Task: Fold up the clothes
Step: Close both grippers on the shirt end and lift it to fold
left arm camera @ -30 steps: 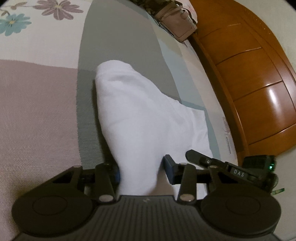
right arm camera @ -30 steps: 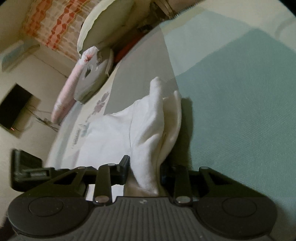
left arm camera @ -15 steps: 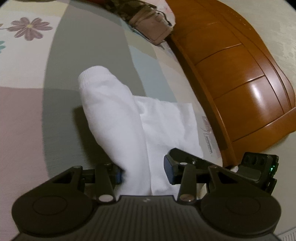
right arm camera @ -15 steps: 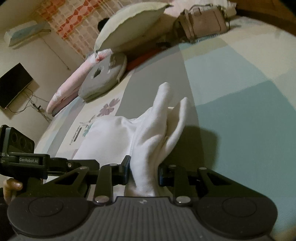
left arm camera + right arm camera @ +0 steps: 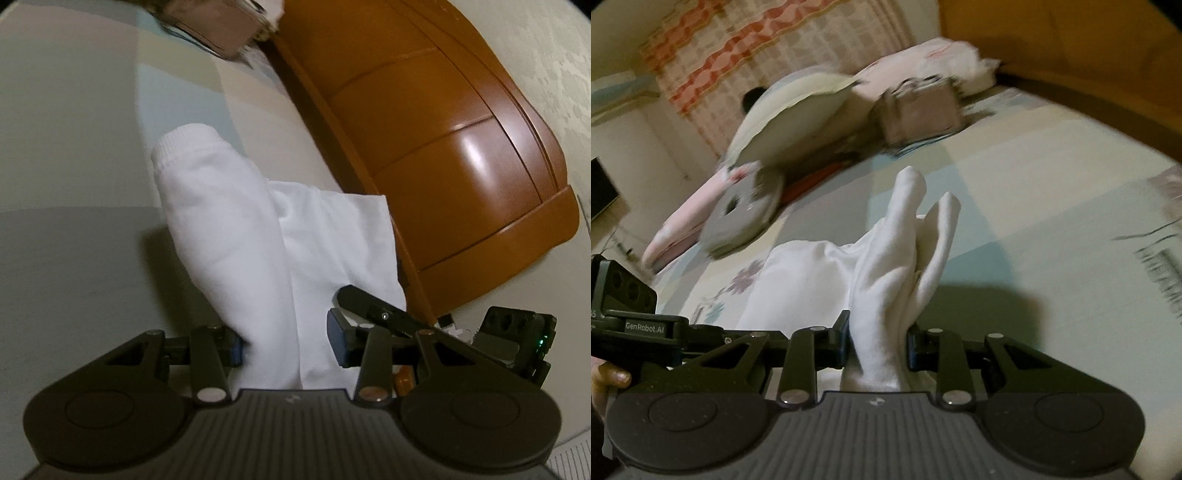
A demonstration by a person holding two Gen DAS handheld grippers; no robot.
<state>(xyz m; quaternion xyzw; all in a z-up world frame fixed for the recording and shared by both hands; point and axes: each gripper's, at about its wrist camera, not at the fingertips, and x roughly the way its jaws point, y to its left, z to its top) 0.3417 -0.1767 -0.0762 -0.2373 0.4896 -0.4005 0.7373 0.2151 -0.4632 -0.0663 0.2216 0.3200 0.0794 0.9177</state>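
Observation:
A white garment [image 5: 229,229] lies partly on the patchwork bed cover [image 5: 74,147], its cuffed sleeve raised off the bed and casting a shadow. My left gripper [image 5: 286,343] is shut on a thick fold of that sleeve. In the right wrist view the same white garment [image 5: 886,266] stands up in bunched folds, and my right gripper [image 5: 877,339] is shut on its lower part. The two grippers hold the cloth side by side: the right gripper's body [image 5: 388,317] shows at the lower right of the left view, and the left gripper's body [image 5: 628,321] at the left edge of the right view.
An orange wooden headboard [image 5: 443,147] runs along the bed's right side. A brown handbag [image 5: 919,110], pillows [image 5: 798,118] and a round grey cushion [image 5: 746,210] sit at the far end of the bed. A hand [image 5: 605,380] shows at the lower left.
Both grippers have risen and swung across the bed with the white garment still in them. The sleeve has lifted off the cover, and the headboard now fills more of the left view.

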